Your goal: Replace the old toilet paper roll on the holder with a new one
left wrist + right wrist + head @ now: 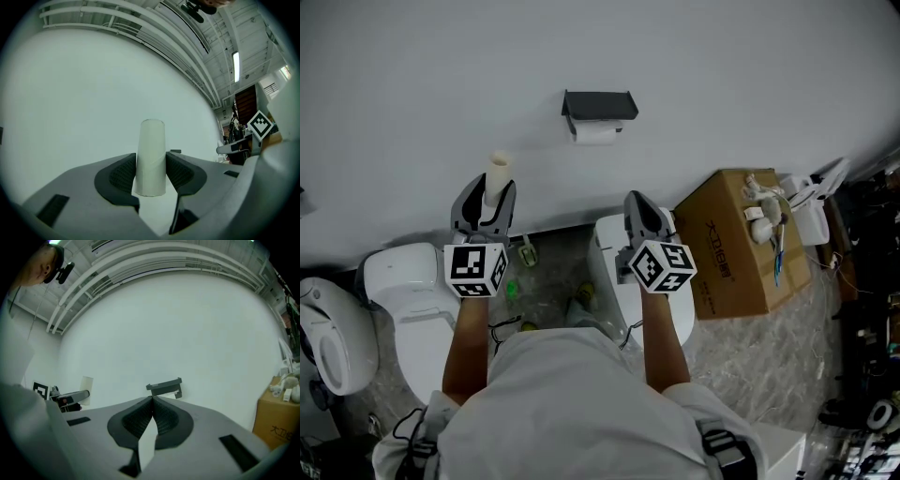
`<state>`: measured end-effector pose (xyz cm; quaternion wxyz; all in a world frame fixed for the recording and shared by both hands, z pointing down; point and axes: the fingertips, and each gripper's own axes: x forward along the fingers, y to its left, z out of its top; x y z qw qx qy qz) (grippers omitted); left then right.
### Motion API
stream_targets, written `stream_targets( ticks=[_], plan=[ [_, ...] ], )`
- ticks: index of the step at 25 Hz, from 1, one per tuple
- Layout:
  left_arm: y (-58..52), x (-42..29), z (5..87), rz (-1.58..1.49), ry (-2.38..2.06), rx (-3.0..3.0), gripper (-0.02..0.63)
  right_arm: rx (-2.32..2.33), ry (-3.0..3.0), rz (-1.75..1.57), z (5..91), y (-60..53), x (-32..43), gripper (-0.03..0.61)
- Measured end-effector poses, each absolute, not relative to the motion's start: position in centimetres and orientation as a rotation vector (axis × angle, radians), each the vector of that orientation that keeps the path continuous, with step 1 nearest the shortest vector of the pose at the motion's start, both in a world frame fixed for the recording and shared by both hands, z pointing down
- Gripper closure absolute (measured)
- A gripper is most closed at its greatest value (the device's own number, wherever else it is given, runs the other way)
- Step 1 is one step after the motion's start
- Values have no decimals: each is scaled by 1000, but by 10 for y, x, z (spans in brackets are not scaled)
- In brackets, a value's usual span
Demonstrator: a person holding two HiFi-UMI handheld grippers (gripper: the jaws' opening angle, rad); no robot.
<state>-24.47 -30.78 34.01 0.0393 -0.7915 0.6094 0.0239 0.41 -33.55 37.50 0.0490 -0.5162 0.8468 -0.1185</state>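
A white wall point(722, 66) carries the black holder point(600, 103), paper roll point(598, 135) on it (cardboard box point(741, 246) on the floor point(750, 349) below). Held level, the left gripper point(487, 204) clamps an upright bare tube point(498, 176); the right gripper point(642, 208) is clenched, empty.

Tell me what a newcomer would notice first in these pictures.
The bare cardboard tube clamped upright in the left gripper, in front of the white wall, draws the eye first. Next comes the dark holder on that wall, white paper hanging under it, ahead of the shut, empty right gripper.
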Motion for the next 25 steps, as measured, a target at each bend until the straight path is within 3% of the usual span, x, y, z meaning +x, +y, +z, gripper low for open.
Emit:
stream_targets(
  ticks=[25],
  plan=[
    [-331,-246,344,38,1907,-2396,400,-1589,2564,-326,376,-366,16,581]
  ],
)
